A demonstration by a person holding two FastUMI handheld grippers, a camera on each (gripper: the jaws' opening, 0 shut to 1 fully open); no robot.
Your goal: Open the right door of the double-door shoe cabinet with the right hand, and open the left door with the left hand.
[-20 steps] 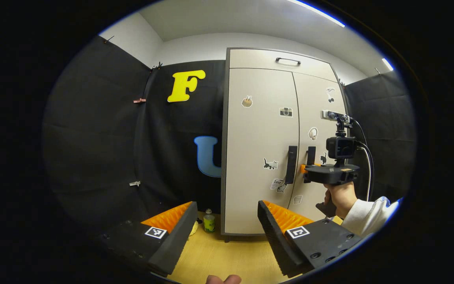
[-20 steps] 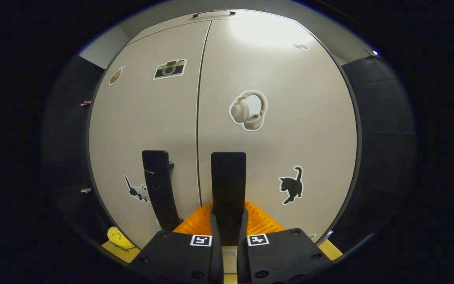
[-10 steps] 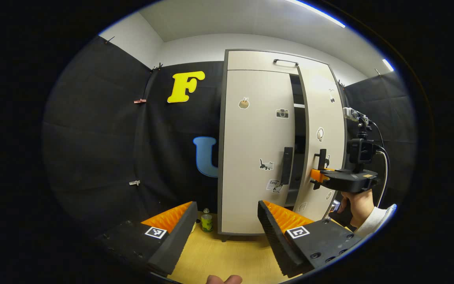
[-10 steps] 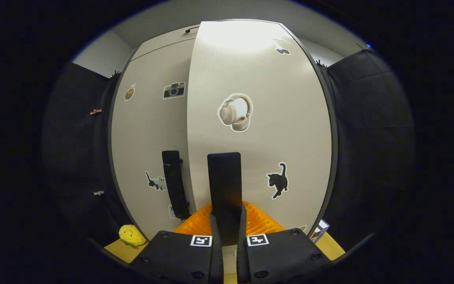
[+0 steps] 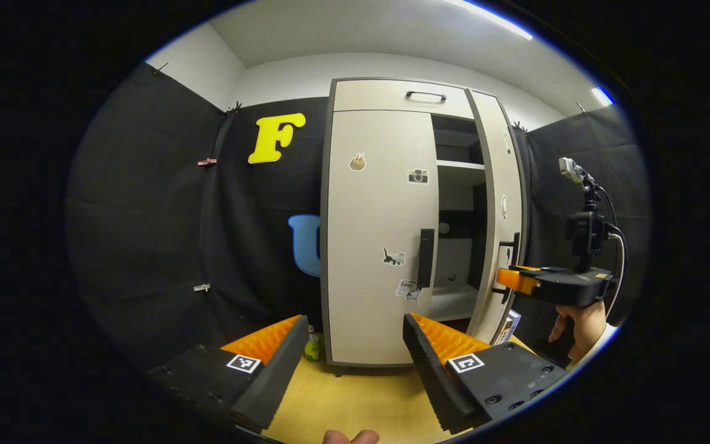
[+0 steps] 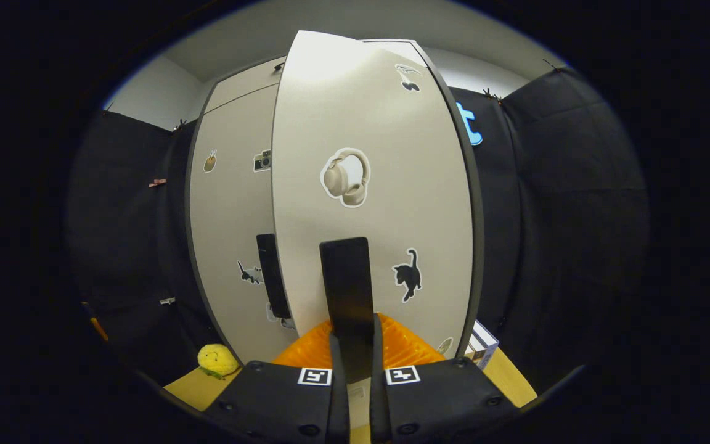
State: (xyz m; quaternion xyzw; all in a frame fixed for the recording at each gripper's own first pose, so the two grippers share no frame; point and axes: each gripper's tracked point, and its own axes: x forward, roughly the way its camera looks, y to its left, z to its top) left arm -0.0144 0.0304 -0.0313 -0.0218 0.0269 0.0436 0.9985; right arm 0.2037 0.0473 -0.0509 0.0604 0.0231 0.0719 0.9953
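Right gripper [image 6: 352, 361] pinching the right door's handle [image 6: 346, 283], right door [image 6: 373, 185] ajar; left gripper [image 5: 350, 357] spread, left door [image 5: 379, 203] ahead, closed.

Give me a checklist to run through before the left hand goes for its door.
1. Right door swung open: ok.
2. Right gripper shut on the right handle: ok.
3. Left door shut: ok, not yet opened.
4. Left handle free to grasp: ok.
5. Left gripper open: ok.
6. Left gripper near the handle: not ok, set back from it.
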